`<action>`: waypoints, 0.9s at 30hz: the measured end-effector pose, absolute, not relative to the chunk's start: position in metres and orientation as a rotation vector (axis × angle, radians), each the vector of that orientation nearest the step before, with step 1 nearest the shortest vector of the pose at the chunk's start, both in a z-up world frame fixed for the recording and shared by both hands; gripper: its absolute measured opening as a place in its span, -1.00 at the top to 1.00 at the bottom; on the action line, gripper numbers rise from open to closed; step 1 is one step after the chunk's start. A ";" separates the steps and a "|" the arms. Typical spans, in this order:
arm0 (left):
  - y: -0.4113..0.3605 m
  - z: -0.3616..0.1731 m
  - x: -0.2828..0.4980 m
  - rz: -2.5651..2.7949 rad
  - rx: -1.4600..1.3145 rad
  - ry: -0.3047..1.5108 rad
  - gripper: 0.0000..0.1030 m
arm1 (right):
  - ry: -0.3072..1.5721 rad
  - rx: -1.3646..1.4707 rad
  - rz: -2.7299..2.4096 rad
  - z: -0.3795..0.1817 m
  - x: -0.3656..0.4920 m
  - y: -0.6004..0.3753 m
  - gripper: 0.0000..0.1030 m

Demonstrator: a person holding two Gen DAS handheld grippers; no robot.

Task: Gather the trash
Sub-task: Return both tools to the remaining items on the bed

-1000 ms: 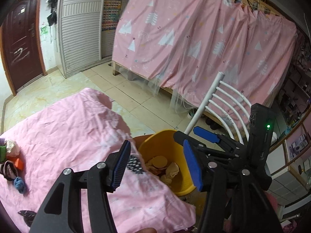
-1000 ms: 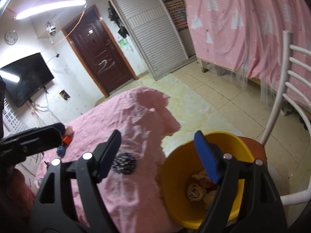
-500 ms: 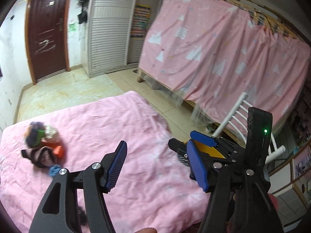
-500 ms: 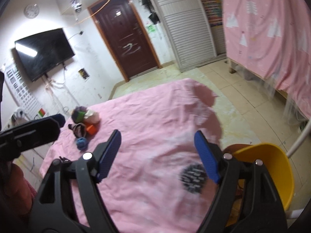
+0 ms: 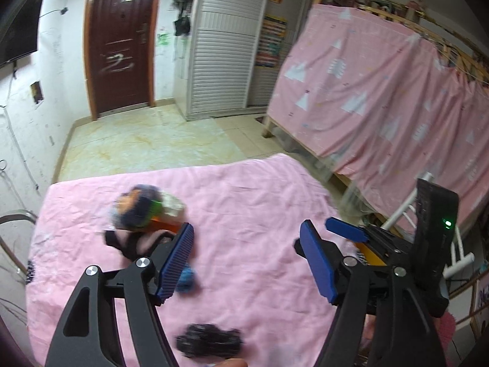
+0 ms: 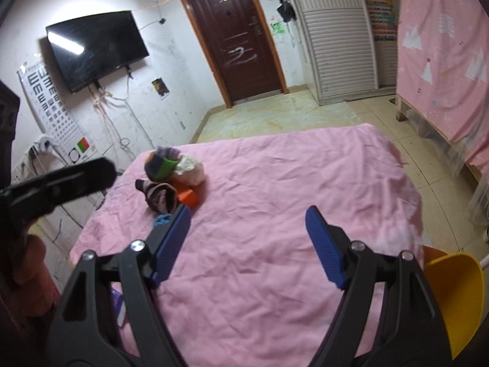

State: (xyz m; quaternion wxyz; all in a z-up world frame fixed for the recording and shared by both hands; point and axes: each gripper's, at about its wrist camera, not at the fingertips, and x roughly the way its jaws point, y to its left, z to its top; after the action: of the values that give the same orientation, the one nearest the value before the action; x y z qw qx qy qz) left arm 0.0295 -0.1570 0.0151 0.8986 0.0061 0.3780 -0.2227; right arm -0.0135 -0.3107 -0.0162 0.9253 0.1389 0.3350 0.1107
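A heap of trash (image 6: 171, 180) lies on the pink tablecloth (image 6: 275, 189) at the far left: crumpled dark and pale wads, an orange piece (image 6: 189, 197) and a small blue scrap (image 6: 161, 220). The heap also shows in the left wrist view (image 5: 146, 214), blurred, with the blue scrap (image 5: 185, 278) and a dark wad (image 5: 207, 341) nearer. The yellow bin (image 6: 455, 299) stands off the table's right edge. My left gripper (image 5: 247, 260) and right gripper (image 6: 249, 244) are both open and empty above the cloth.
A white chair (image 5: 440, 241) stands by the bin. A pink curtained bed (image 5: 382, 104) runs along the right. A TV (image 6: 94, 46) hangs on the left wall, and a brown door (image 6: 235, 33) and shuttered wardrobe (image 6: 336, 33) stand at the back.
Both grippers have swung left from above the yellow bin to over the tablecloth. The trash heap has come into view ahead. Both stayed open.
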 end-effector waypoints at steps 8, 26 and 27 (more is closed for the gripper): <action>-0.115 0.007 0.070 -0.344 0.023 0.802 -0.29 | 0.716 0.241 0.274 -0.018 0.012 -0.281 -0.45; -0.092 -0.036 0.135 -0.273 0.076 0.860 -0.34 | 0.781 0.187 0.323 -0.032 0.059 -0.251 -0.45; -0.092 -0.039 0.138 -0.276 0.078 0.865 -0.34 | 0.783 0.185 0.323 -0.032 0.061 -0.251 -0.45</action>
State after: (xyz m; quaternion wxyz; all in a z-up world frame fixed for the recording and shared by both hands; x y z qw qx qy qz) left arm 0.1384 -0.0920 -0.0390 0.8980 0.0379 0.4176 -0.1332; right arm 0.0612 -0.2506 -0.0324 0.9075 0.0898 0.3794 0.1563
